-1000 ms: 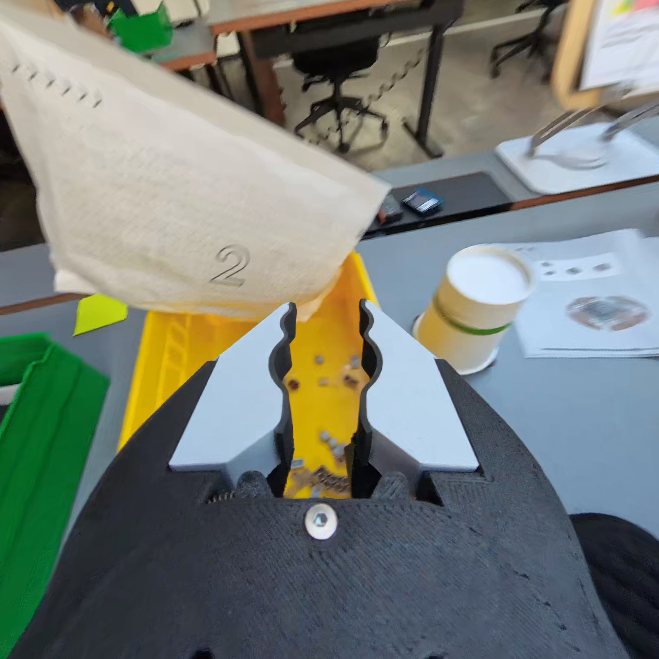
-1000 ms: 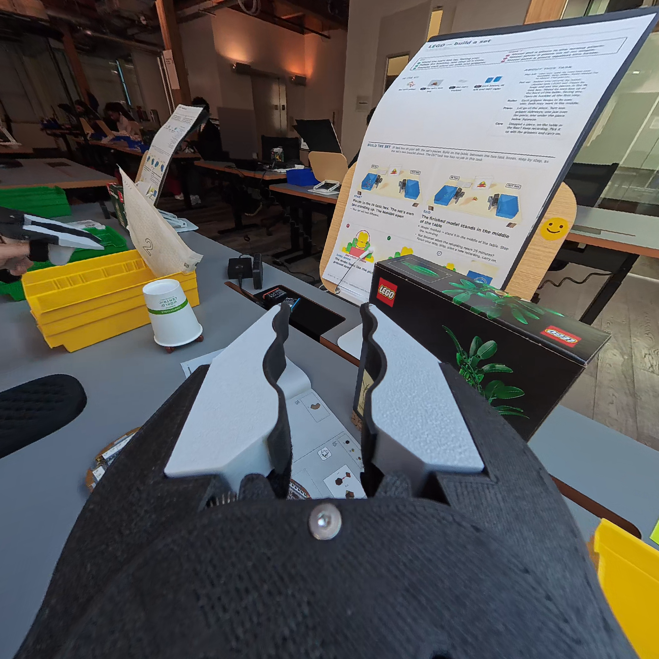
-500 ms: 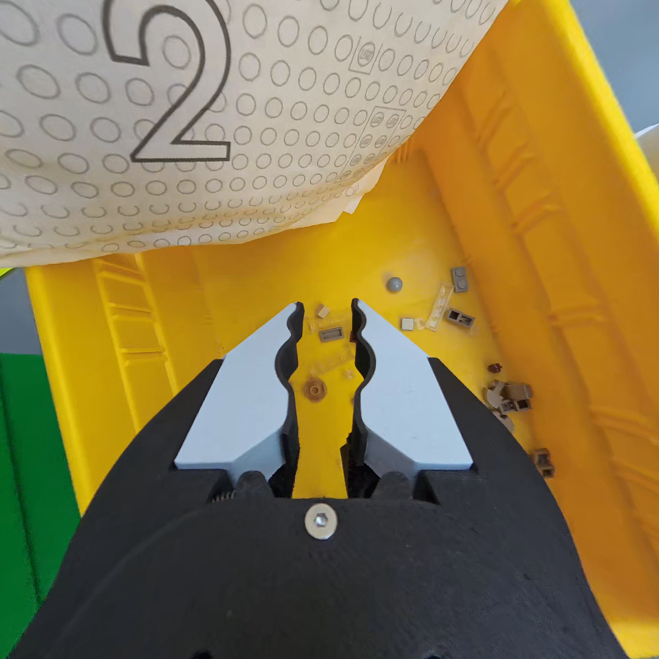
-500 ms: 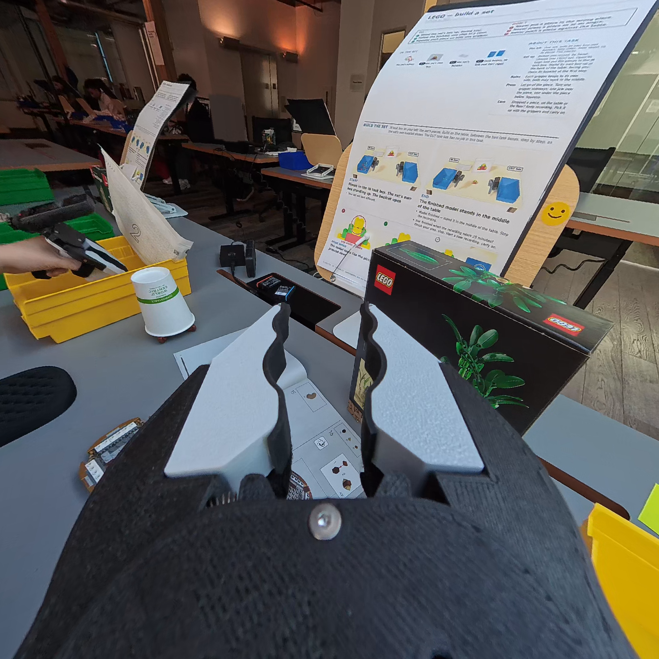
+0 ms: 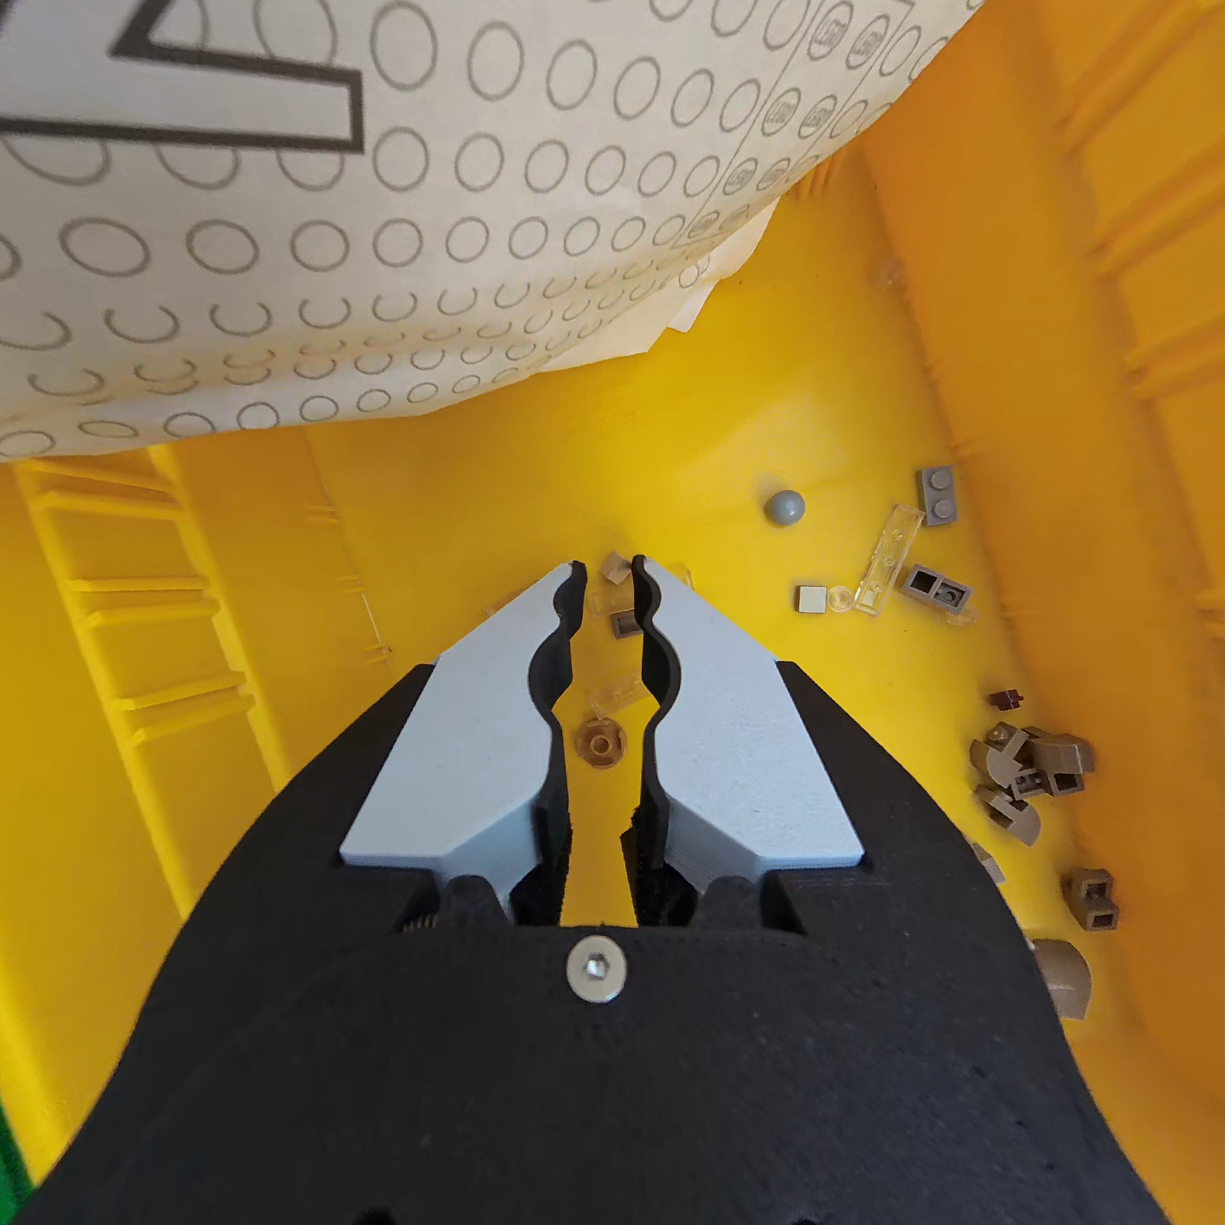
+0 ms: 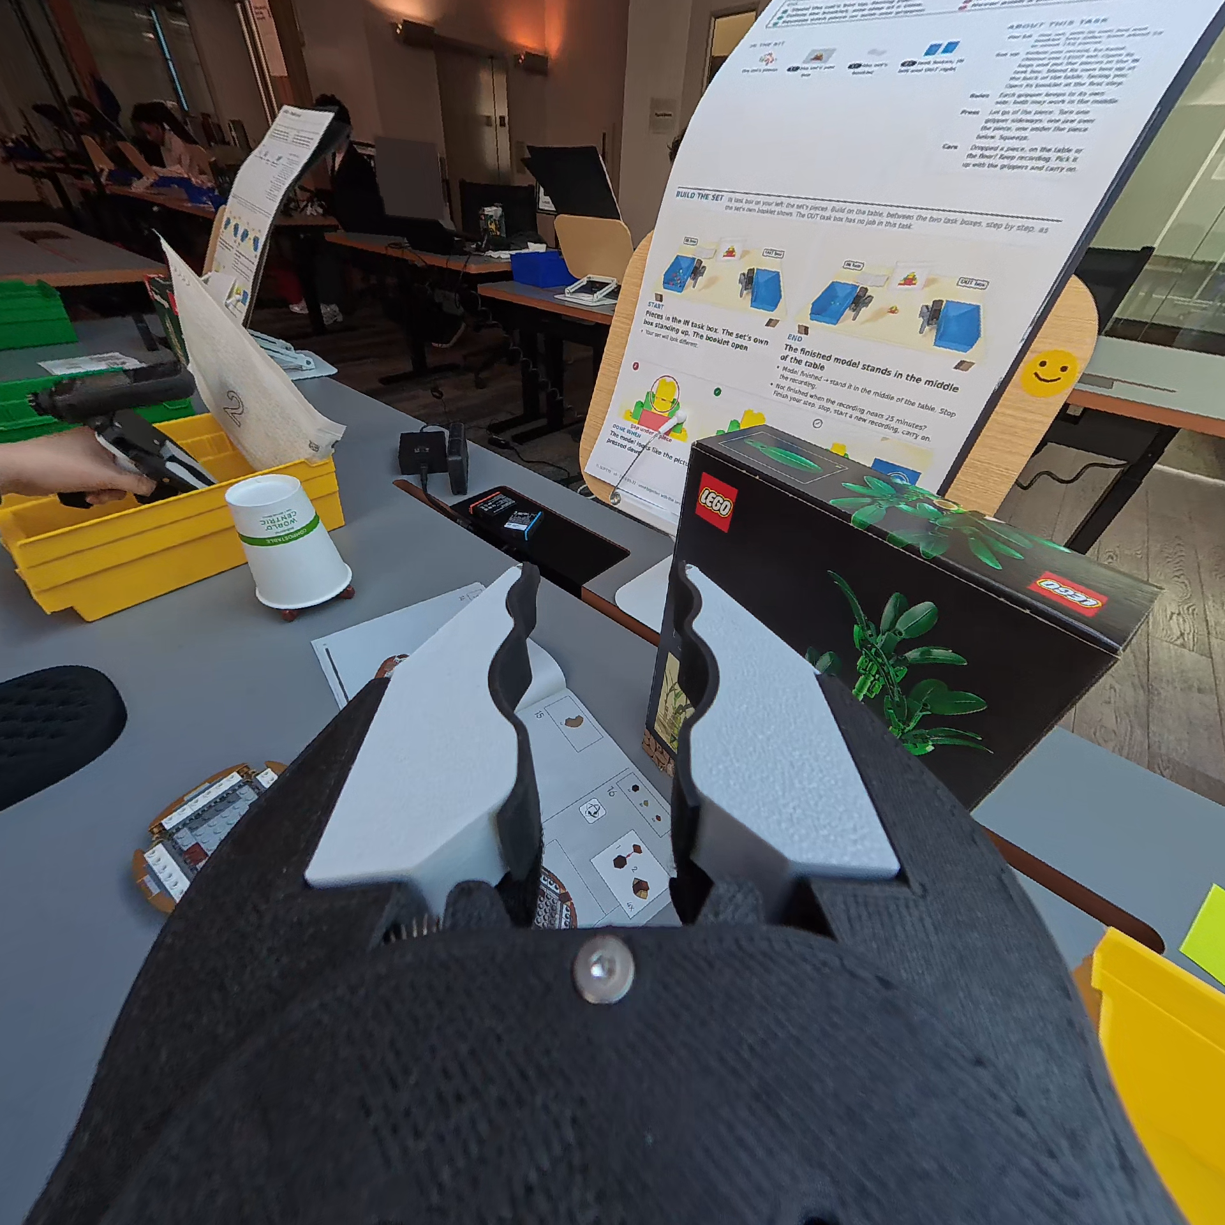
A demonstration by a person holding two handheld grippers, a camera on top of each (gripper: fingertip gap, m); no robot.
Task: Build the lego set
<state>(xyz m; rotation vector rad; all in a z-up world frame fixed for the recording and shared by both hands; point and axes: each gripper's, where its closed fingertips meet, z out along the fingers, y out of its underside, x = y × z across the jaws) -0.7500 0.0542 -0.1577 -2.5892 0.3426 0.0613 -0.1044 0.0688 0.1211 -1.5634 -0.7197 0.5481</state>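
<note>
My left gripper (image 5: 610, 565) is down inside the yellow bin (image 5: 762, 411), its jaws narrowly apart with nothing held. A small tan piece (image 5: 616, 569) and a dark grey piece (image 5: 623, 623) lie at its tips. A round brown plate (image 5: 600, 744) shows between the fingers. My right gripper (image 6: 600, 577) is open and empty above the open instruction booklet (image 6: 583, 749). The partly built round model (image 6: 199, 835) lies on the table to its left. The left gripper (image 6: 132, 437) also shows in the right wrist view, in a hand.
A numbered paper bag (image 5: 331, 232) leans over the bin's far end. Loose grey, clear and tan pieces (image 5: 1027, 769) lie along the bin's right side. An upturned paper cup (image 6: 285, 537), the set's black box (image 6: 895, 630), an instruction board (image 6: 895, 232) and another yellow bin (image 6: 1166, 1060) stand around. Across from one pair of fingers to the other is roughly 70 centimeters. It is some 35 centimeters from my right tips to the partly built round model (image 6: 199, 835).
My left gripper has dropped from above the bin down to its floor, and its jaws have narrowed. My right gripper has stayed open and shifted only slightly.
</note>
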